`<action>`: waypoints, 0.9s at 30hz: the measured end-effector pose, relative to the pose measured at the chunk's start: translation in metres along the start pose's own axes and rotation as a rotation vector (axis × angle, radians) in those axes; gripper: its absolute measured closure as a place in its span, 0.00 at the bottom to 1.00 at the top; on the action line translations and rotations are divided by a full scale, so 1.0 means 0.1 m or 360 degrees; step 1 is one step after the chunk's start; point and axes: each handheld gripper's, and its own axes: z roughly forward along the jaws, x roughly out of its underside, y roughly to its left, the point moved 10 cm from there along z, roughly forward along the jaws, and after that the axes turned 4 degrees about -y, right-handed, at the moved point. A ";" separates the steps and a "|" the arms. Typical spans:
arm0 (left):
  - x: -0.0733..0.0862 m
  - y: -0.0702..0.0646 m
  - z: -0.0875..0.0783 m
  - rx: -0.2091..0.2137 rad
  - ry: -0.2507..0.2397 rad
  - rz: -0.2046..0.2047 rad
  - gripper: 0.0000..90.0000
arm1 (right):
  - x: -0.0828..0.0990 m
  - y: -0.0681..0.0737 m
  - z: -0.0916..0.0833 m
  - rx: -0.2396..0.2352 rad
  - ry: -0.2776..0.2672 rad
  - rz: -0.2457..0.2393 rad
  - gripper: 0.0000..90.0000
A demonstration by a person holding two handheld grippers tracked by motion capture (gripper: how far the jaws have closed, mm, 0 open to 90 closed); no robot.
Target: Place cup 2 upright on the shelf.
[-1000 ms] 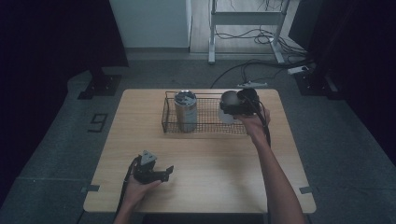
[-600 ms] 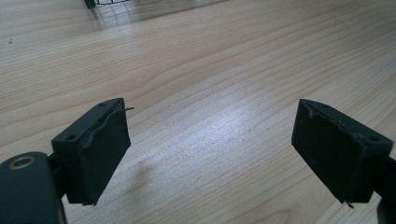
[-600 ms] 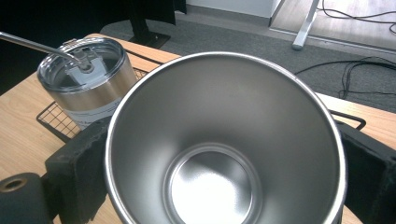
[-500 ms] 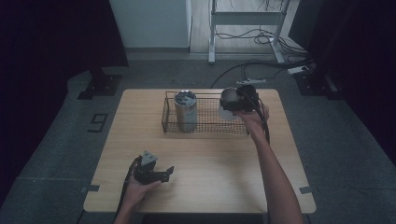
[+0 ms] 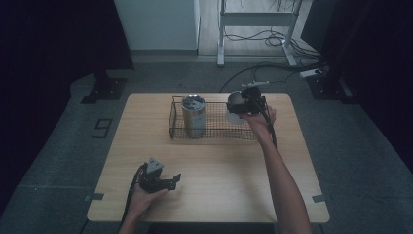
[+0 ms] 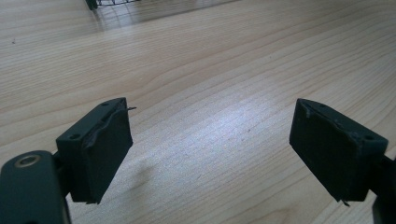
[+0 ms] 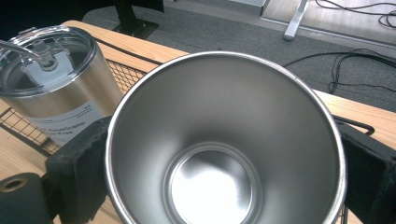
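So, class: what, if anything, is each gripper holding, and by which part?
The right gripper holds an open steel cup, one jaw on each side of its outer wall below the rim. The left gripper holds nothing; its jaws have just been closing on air.

We see a wire basket (image 5: 214, 130) at the back of the table (image 5: 219, 195). A cup with a lid (image 5: 194, 116) stands in its left end. The open cup (image 5: 235, 105) is over its right end.
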 end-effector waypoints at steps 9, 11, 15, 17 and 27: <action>-0.01 -0.02 0.00 0.0014 -0.0003 0.0000 0.15 | -0.02 -0.02 0.12 0.0014 0.0012 0.0005 0.06; -0.01 -0.02 0.00 0.0013 0.0000 0.0002 0.15 | -0.02 -0.04 0.15 0.0022 0.0014 0.0010 0.06; 0.00 -0.01 0.00 0.0017 -0.0002 -0.0003 0.15 | 0.01 -0.08 0.23 0.0037 0.0039 0.0023 0.06; 0.00 0.00 0.00 0.0015 -0.0003 -0.0007 0.15 | 0.02 -0.11 0.26 0.0046 0.0044 0.0026 0.06; 0.00 0.00 -0.01 0.0015 -0.0001 -0.0010 0.15 | 0.05 -0.15 0.35 0.0064 0.0059 0.0024 0.06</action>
